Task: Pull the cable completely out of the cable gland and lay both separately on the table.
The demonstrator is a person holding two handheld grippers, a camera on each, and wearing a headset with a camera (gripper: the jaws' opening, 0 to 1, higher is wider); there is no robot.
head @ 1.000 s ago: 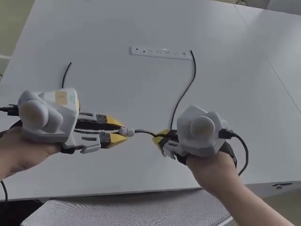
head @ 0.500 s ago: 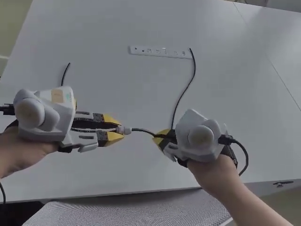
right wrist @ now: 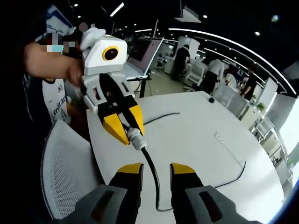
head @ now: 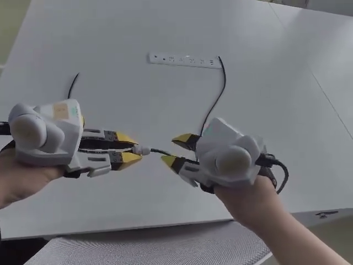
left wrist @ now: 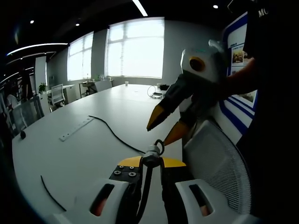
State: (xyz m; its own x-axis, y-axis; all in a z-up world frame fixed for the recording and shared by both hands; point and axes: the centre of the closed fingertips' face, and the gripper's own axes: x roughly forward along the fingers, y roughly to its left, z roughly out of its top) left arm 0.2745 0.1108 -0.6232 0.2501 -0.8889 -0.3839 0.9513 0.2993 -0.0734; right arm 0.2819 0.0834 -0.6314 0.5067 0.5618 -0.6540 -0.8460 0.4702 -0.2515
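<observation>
My left gripper (head: 134,149) is shut on a small grey-white cable gland (head: 142,149), held above the table near its front edge. A black cable (head: 214,107) leaves the gland, passes between the jaws of my right gripper (head: 176,149), and runs across the table toward the back. The right gripper is open; its yellow fingertips stand apart on either side of the cable. In the left gripper view the gland (left wrist: 152,155) sits between my own tips, with the right gripper (left wrist: 158,134) just ahead. In the right gripper view the cable (right wrist: 152,172) runs untouched between my open gripper's (right wrist: 156,169) jaws.
A white power strip (head: 185,59) lies at the back of the white table (head: 110,33). A short loose black cable (head: 73,85) lies at the left. A mesh chair back (head: 149,245) sits below the table's front edge.
My right gripper has opened and let go of the cable it was shut on. The left gripper has drifted slightly left with the gland.
</observation>
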